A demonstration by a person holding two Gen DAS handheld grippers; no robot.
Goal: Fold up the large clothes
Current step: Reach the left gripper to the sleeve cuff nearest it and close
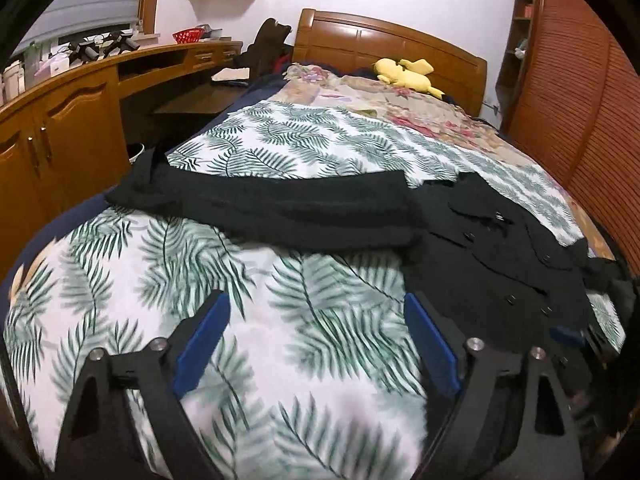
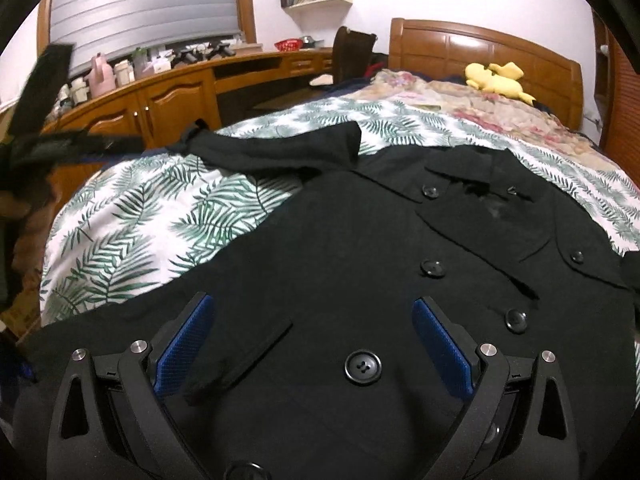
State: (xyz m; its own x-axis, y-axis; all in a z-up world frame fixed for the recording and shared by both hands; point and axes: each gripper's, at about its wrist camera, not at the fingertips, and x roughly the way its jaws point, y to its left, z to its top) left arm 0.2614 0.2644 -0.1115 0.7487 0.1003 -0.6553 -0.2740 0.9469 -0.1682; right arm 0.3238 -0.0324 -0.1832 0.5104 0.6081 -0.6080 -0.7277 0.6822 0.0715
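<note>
Both tongs are held apart, empty: left tongs [image 1: 316,344] over bedspread [image 1: 248,280], right tongs [image 2: 312,344] over coat [image 2: 320,240]. The sleeve [image 2: 276,152], upper centre, could be dragged askew if only one layer is pinched.

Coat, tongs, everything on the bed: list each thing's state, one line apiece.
Coat: spread flat on the bed, front up, not yet folded.
Sleeve: stretched out sideways across the bedspread.
Left tongs: open, over the bedspread, holding nothing.
Right tongs: open, over the coat front, holding nothing.
Bedspread: laid over the bed, under the coat.
Yellow soft toy: lying by the headboard.
</note>
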